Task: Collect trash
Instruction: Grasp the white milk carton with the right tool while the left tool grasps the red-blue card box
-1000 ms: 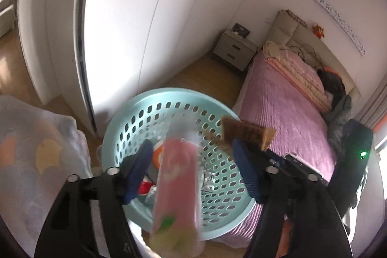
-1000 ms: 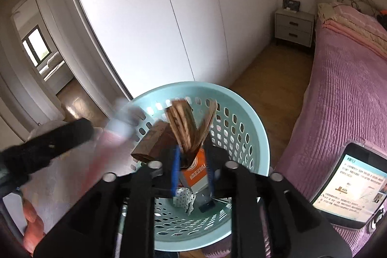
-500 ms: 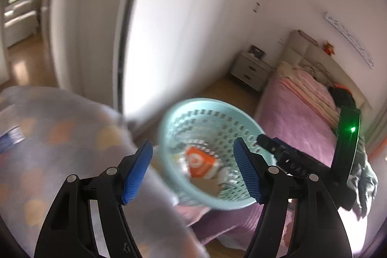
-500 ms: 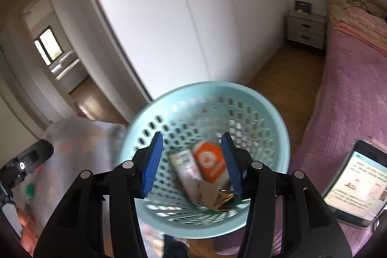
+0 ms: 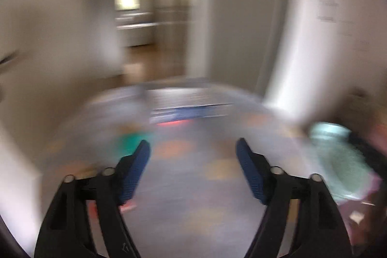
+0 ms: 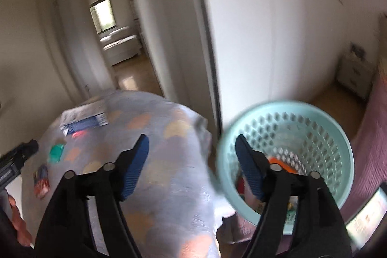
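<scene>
**Both grippers empty, basket off to the right**

Right gripper (image 6: pixel 191 144): blue pads wide apart, nothing btwn them; jaws have just been opening. Left gripper (image 5: pixel 192 149): pads also wide apart, nothing btwn; just opened a bit more. Left view is heavily motion-blurred.

Under both grippers: table w/ pale grey-lilac patterned cloth (image 6: pixel 154 175). Trash lying on the cloth, left side of right view: red/blue wrapper (image 6: pixel 41 179) near the edge, green packet (image 6: pixel 56 152) just beyond it, then a blue-and-white flat pack (image 6: pixel 83 119) w/ a small red bit beside it, further back. Left gripper's black tip (image 6: pixel 19 156) shows at the left edge, a hand (image 6: pixel 18 224) below it.

Teal perforated basket (image 6: pixel 285 156) sits right of the table, beside the pink bed (image 6: pixel 372 137); orange carton + other trash inside, partly hidden by right finger. Phone screen (image 6: pixel 365 214) lower right.

Behind: white wardrobe (image 6: pixel 266 40), open doorway (image 6: pixel 113 35) w/ bright window beyond.
</scene>
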Demonstrator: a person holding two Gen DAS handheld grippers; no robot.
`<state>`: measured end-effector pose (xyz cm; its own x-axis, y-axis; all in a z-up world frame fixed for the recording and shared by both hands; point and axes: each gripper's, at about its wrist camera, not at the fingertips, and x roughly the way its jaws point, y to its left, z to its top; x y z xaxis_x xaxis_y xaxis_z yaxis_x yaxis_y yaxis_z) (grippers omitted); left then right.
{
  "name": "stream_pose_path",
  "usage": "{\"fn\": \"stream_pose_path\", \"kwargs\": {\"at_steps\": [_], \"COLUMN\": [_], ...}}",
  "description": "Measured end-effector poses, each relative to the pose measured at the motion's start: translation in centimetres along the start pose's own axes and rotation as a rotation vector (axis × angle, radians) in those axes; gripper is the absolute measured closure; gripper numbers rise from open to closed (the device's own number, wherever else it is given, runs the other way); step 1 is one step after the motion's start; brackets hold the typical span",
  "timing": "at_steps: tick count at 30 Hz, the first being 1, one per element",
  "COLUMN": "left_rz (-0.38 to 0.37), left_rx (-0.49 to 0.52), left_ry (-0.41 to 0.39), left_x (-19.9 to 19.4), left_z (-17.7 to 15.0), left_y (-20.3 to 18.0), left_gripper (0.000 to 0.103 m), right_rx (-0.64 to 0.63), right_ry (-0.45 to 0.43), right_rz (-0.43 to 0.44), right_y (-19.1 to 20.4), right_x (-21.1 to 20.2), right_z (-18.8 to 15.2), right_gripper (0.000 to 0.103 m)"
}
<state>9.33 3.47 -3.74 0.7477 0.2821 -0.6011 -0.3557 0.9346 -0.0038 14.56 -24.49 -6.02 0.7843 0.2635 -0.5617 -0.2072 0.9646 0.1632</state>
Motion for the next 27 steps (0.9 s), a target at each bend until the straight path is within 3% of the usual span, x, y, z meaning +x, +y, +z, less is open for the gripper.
{"fn": "stream_pose_path", "kwargs": {"at_steps": [1,6,12,18,22,24,27], "left_rz": [0.033,0.037,0.022,-0.026,0.011,0.014,0.007], "left_rx": [-0.050,-0.235,-0.324,-0.286,-0.265,-0.219,-0.149], "left_ry": [0.011,0.068,0.136,0.169,0.209,0.189,0.187], "left_x": [0.1,1.3,2.5,4.4,5.9,5.8,5.9], "left_z": [-0.5,-2.5,-4.8,-6.0,-6.8,-6.6,-6.2], "left_y": [1.8,8.3,11.3,11.0,10.7,10.1,9.3], "left_gripper": [0.026,0.025,0.025,0.025,0.026,0.032,0.034], "right_rx": [-0.028,-0.100,-0.104,-0.064,0.068,0.141,0.270], "right_ry": [-0.002,0.016,0.109,0.179,0.249,0.280,0.332], "right_rz": [0.008,0.108,0.255,0.334,0.321,0.309,0.293], "right_y": [1.0,5.9,11.3,16.6,19.1,20.0,20.8], "right_x": [0.2,2.2,6.0,9.0,11.7,13.3,15.6], "right_z": [0.2,1.2,1.7,3.5,4.0,3.9,3.6], "right_gripper": [0.031,0.024,0.022,0.022,0.021,0.021,0.021]}}
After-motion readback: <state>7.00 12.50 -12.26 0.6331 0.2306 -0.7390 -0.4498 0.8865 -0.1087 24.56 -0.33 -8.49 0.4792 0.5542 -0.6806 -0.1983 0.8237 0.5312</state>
